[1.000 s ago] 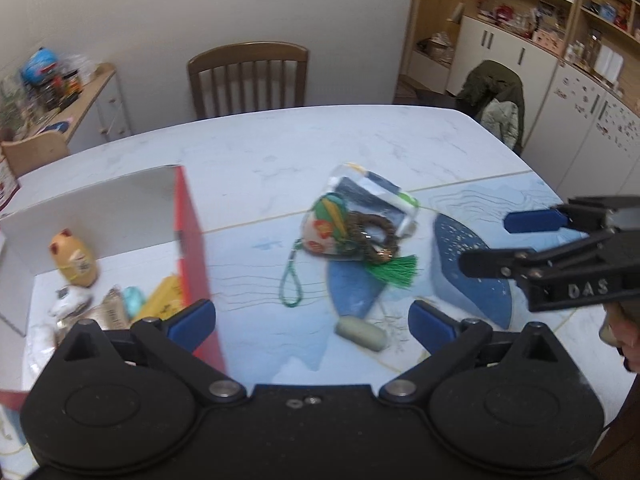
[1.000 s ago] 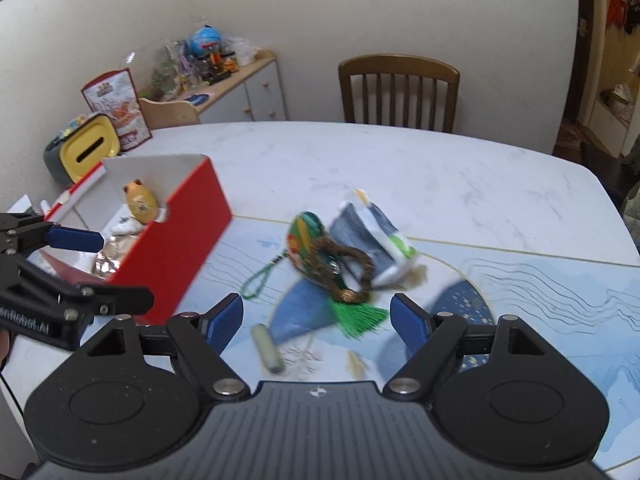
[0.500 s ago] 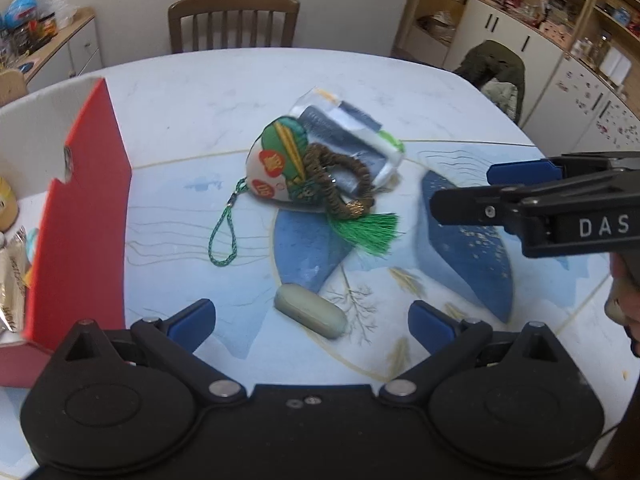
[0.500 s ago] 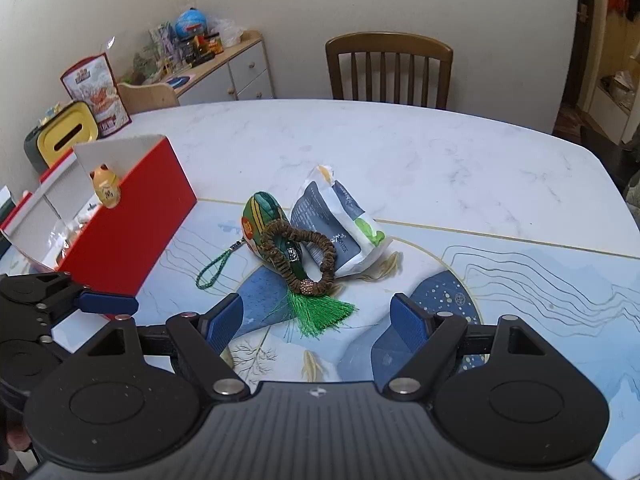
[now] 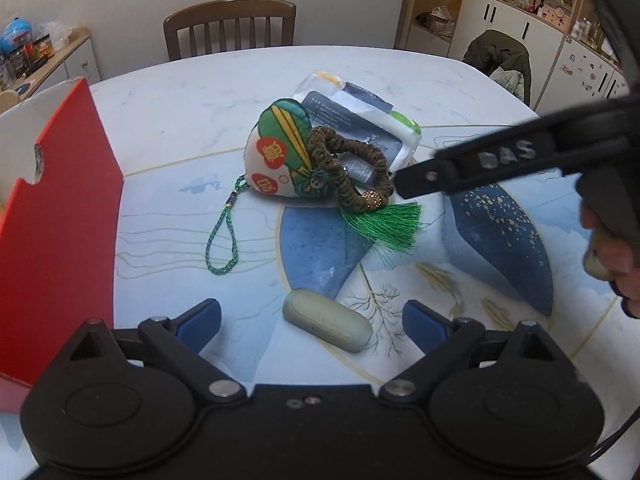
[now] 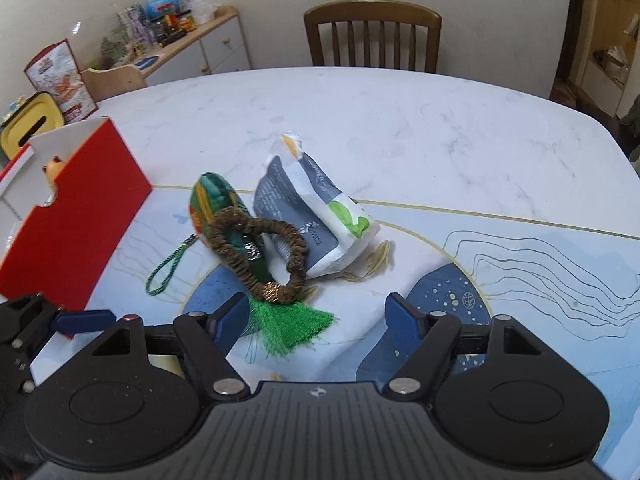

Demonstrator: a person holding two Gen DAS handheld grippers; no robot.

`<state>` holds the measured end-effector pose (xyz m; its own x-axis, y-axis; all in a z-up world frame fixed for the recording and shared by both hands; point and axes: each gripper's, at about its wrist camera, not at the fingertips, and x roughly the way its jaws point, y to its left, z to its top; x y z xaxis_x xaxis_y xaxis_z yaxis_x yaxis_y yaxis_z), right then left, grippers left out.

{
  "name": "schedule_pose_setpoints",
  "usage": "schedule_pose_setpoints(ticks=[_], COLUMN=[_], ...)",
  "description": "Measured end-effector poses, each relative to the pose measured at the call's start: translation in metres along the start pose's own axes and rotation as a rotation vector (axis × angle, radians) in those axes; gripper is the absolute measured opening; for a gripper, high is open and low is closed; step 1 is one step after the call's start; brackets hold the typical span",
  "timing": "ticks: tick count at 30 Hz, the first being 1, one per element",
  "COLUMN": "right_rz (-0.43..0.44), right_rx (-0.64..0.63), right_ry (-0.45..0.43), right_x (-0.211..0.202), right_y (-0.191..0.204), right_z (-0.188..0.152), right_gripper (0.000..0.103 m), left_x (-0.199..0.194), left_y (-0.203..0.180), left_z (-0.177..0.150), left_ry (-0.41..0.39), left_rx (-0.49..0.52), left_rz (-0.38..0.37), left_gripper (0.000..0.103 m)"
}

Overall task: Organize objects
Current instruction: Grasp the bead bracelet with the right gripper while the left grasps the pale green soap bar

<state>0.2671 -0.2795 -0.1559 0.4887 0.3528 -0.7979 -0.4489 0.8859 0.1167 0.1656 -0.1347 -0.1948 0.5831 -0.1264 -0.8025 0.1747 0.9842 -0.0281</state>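
Left gripper (image 5: 311, 318): jaws wide apart and they have just been closing a little; it grasps nothing. A pale green oval bar (image 5: 327, 325) lies on the mat between its two blue pads (image 5: 202, 316), near the bottom centre of the left wrist frame; the pads do not touch it.

Right gripper (image 6: 316, 322): jaws apart, also just closing a little, holding nothing. The green tassel (image 6: 294, 326) lies between its pads, close to the left pad (image 6: 232, 318); I cannot tell if they touch.

Pile: in the middle of both frames a green and white charm pouch (image 5: 280, 152), a brown bead bracelet (image 5: 348, 172) on top of it, and a white and grey packet (image 5: 360, 120) behind, all touching.

Cord: a green loop (image 5: 220, 240) from the pouch lies flat, left of centre.

Red box (image 5: 60, 208): open, at the left edge of both frames, apart from the pile.

Table (image 6: 400, 120): white marble, with a blue patterned mat (image 5: 500, 240) under the things.

Chair (image 6: 372, 36): at the far side, top of frame.
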Motion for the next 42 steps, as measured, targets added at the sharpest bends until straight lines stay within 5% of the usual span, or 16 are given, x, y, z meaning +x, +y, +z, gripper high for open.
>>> schedule_pose_setpoints(ticks=[15,27,34,42], right_rz=[0.041,0.049,0.044,0.048], right_rx=[0.071,0.087,0.084,0.089], right_ry=[0.052,0.069,0.058,0.027], right_x=[0.039,0.049,0.049,0.037], right_y=[0.004,0.005,0.007,0.009], right_z=[0.013,0.016,0.018,0.016], right_gripper=[0.044,0.032,0.01,0.009], left_x=[0.007,0.007,0.005,-0.004], left_y=[0.001,-0.009,-0.01,-0.005], left_z=[-0.002,-0.004,-0.004,-0.001], left_ry=[-0.015,-0.003,0.008,0.014], left_rx=[0.039,0.109,0.089,0.054], left_rz=[0.0,-0.013,-0.02,-0.035], left_gripper=[0.081,0.05,0.049,0.049])
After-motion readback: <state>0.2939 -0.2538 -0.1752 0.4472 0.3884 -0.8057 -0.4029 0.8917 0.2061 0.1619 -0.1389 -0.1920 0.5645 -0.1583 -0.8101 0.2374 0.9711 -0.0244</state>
